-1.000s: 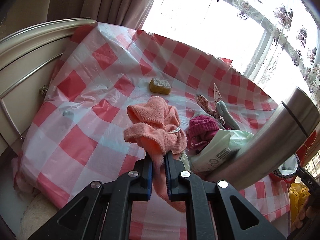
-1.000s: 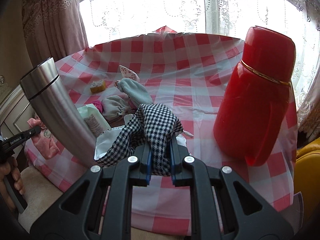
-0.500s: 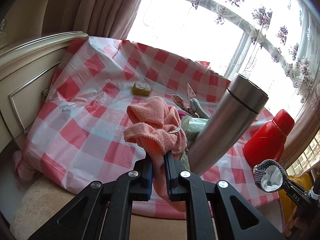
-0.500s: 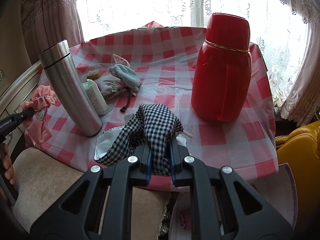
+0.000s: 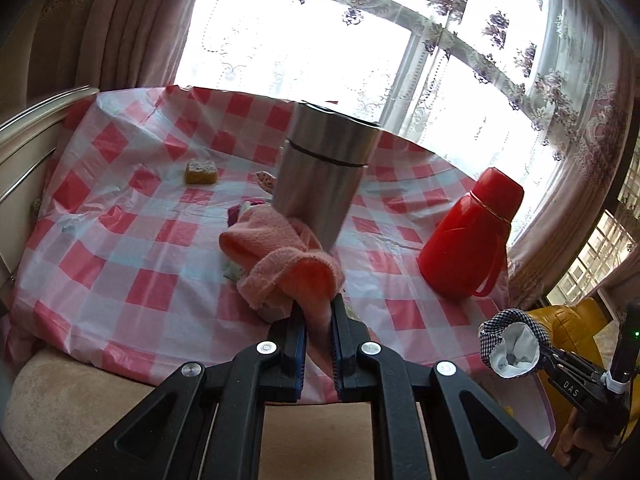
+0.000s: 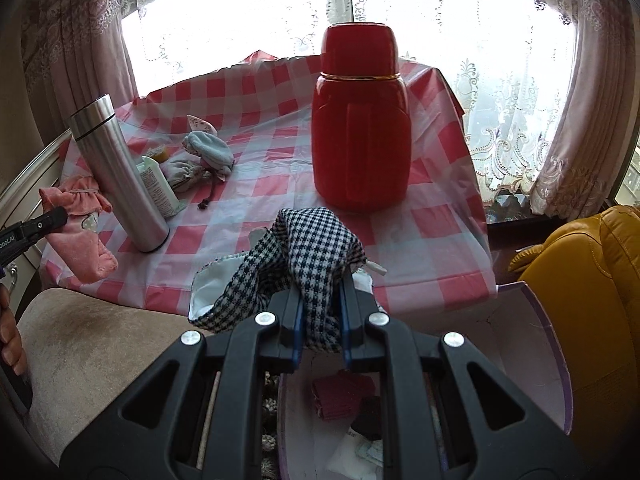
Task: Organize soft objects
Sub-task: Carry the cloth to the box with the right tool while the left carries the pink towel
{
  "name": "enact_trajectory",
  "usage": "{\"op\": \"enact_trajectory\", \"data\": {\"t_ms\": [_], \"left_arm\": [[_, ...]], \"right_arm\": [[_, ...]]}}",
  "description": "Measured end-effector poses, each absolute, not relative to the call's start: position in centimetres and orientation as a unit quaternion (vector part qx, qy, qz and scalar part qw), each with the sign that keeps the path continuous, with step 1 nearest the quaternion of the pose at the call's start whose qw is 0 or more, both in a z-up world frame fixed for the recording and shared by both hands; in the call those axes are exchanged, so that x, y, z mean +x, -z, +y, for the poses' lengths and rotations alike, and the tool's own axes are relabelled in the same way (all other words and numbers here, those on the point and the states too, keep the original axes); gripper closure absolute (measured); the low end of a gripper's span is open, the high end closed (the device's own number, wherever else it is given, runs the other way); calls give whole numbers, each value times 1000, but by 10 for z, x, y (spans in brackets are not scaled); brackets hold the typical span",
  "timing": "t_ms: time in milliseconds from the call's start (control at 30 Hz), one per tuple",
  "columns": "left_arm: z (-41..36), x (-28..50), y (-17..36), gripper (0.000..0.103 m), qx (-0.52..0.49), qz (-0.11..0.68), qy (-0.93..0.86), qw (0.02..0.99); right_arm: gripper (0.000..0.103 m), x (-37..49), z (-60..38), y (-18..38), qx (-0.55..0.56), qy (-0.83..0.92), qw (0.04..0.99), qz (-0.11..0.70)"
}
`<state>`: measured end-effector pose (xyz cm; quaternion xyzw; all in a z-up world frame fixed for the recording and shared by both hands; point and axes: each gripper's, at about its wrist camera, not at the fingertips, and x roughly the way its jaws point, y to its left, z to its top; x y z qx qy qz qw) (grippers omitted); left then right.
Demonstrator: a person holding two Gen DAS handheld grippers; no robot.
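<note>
Across the table (image 6: 436, 216), a red-and-white checked cloth (image 5: 132, 248) is spread right up to the lace-curtained window (image 5: 280, 40). Off the near right corner, a yellow armchair (image 6: 592, 280) is seen, and below the table's front edge a white box with a purple rim (image 6: 556, 364) is open, with a dark red folded cloth (image 6: 340, 396) lying inside it.

On the table, the red thermos (image 6: 360, 136) is stood upright toward the right, and the steel flask (image 6: 116, 172) upright toward the left, well apart. Just beside the flask a white bottle (image 6: 158, 188) is leaned, and next to that a grey-blue drawstring pouch (image 6: 208, 156) is left on the cloth. Farther back, a small yellow sponge (image 5: 201, 171) is lying alone.

Now the soft things in play. The houndstooth pouch (image 6: 304, 256) is clamped in the right gripper (image 6: 320, 308), whose jaws are pressed narrow on the fabric; it is held off the table, over the open box, white lining showing. The pink towel (image 5: 280, 264) is pinched in the left gripper (image 5: 318, 320), jaws likewise squeezed tight, and it is hung clear of the table near the front left edge, in front of the flask.
</note>
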<state>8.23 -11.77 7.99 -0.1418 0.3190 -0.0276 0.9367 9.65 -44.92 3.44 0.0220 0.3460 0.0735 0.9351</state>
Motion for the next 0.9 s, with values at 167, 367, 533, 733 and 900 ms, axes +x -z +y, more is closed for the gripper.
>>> {"op": "enact_trajectory", "data": {"t_ms": [167,367,533,733,900], "left_arm": [[-145,81,-81,92,-130,323,51,936],[-172,77,-84,92,-117,329,76,934],[-203,76,-83,92,-104,339,116,928],[-244,69,-82,92,-97,349,178,915],[-253,70,-76,91,-102,364,191,906]], "right_arm": [[86,88,-474,-33,36,-55,937,344],[86,79,-498,-31,40,-29,938,343],[86,72,-516,-26,33,1,936,351],[86,64,-533,-20,32,21,933,358],[86,61,-544,-16,36,33,931,362]]}}
